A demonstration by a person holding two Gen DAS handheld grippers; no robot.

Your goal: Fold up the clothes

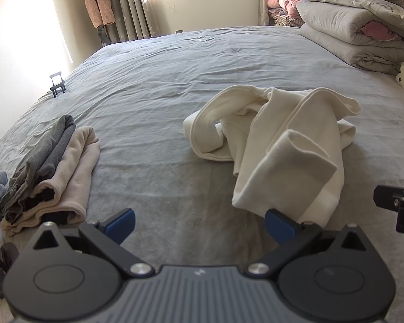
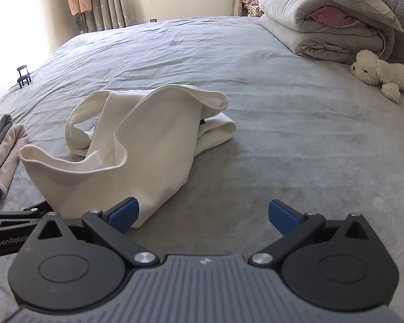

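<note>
1. We hold both tools low over the grey bedspread (image 2: 296, 140), and the fingers of the left gripper (image 1: 199, 224) and the right gripper (image 2: 203, 215) are spread wide with nothing between them.
2. The cream garment (image 2: 148, 145) lies crumpled mid-bed, just ahead of both grippers, with its near hem right by the left gripper's right finger and the right gripper's left finger.
3. We judge the main risk to be pinching more than one layer: the cloth is doubled and looped over itself, so a bite at the near hem could lift a bundle instead of one edge.
4. A second risk is catching the bedspread with the hem, since the fabric lies flat against it.
5. Dragging leftward could disturb the folded pile (image 1: 51, 172) lying well to the left.
6. Its long axis appears to run from the near hem away toward the far right, where a rolled end points at the stacked quilts (image 2: 323, 27).
</note>
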